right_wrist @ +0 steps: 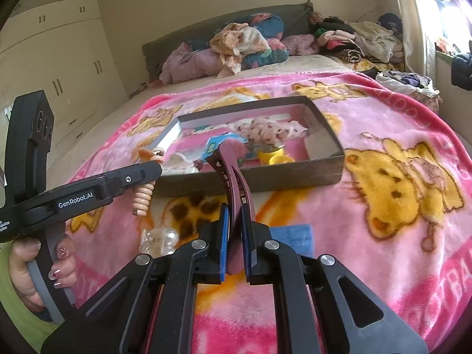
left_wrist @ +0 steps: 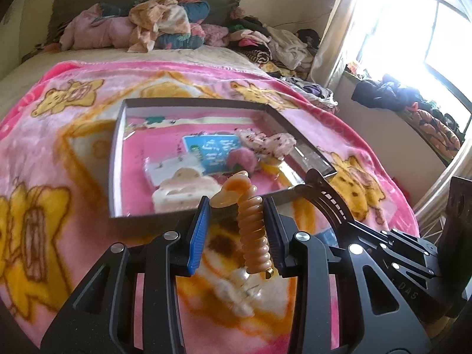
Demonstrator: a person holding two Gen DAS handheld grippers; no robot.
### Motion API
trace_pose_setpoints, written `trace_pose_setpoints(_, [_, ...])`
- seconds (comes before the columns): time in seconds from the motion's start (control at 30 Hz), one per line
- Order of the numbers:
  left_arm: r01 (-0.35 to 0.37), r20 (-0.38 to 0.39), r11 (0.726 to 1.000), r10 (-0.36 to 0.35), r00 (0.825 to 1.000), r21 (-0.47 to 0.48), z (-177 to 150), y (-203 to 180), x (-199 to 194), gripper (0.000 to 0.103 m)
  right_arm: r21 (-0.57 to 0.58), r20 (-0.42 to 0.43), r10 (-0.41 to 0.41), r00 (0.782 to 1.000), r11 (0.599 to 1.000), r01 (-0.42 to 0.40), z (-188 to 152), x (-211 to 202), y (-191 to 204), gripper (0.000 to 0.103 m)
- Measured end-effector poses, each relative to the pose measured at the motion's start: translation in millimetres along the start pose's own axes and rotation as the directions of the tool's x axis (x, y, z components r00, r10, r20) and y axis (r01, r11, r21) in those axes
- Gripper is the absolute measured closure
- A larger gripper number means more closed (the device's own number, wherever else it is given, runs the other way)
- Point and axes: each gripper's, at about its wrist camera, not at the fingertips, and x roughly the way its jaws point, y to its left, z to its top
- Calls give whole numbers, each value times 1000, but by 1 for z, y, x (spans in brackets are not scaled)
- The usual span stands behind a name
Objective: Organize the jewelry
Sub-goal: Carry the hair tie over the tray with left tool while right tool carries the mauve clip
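Fingers on both grippers are clamped: left gripper (left_wrist: 236, 224) on a coil tie (left_wrist: 253, 236), right gripper (right_wrist: 234, 236) on a maroon clip (right_wrist: 233, 177), both just short of the box (right_wrist: 324, 174). I'd carry each over the near wall before letting go so nothing lands on the blanket (right_wrist: 383, 236).

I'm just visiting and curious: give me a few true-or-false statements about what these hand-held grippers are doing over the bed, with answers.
1. The left hand-held gripper holds an orange spiral hair tie. True.
2. The right hand-held gripper is empty. False: it clamps a maroon hair clip.
3. The box sits on a pink blanket. True.
4. The box is closed with a lid. False: it is open, with items inside.
5. A clear clip lies on the blanket outside the box. True.
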Motion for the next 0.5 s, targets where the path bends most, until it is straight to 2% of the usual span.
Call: trace_pose_setpoints(0.5, [9, 19, 1000, -9, 1000, 29, 26, -22, 23, 75, 60, 34, -15, 999, 998, 13, 21, 3, -33, 95])
